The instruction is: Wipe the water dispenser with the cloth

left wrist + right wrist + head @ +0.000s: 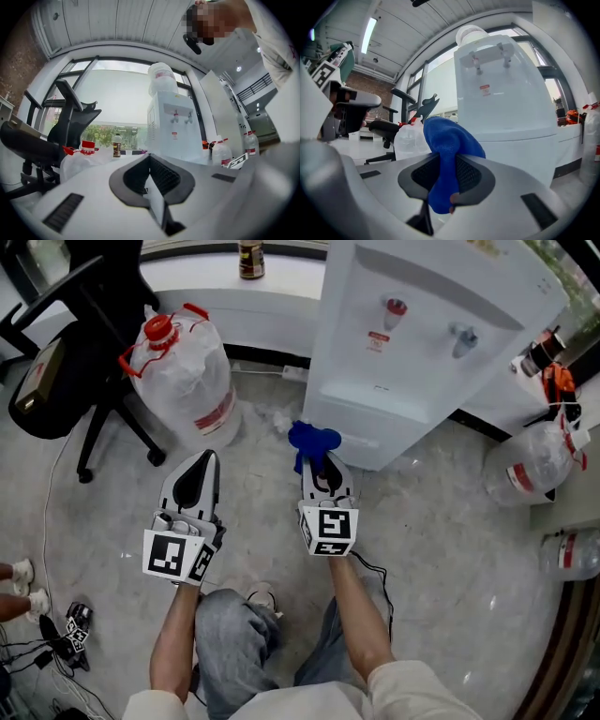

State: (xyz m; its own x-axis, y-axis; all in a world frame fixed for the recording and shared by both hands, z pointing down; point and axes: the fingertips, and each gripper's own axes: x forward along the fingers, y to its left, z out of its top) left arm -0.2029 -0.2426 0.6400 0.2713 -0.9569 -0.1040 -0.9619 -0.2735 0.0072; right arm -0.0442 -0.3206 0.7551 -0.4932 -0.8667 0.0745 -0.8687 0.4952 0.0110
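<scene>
Right claw (443, 183) pinching blue cloth (449, 145); the cloth bunches up above the jaws and hangs down between them. In the head view the cloth sits just short of the water dispenser's (412, 343) lower front, near its base; contact not clear. Dispenser white, two taps on the upper front, standing on the pale floor (441, 549) against a white ledge. Left claw (151, 177) pressed together, nothing between the jaws, held beside the right one and well back from the dispenser. Large clear water jug (187, 376) with red cap on the floor to the dispenser's left. Black office chair (84, 362) beyond it, at the far left.
</scene>
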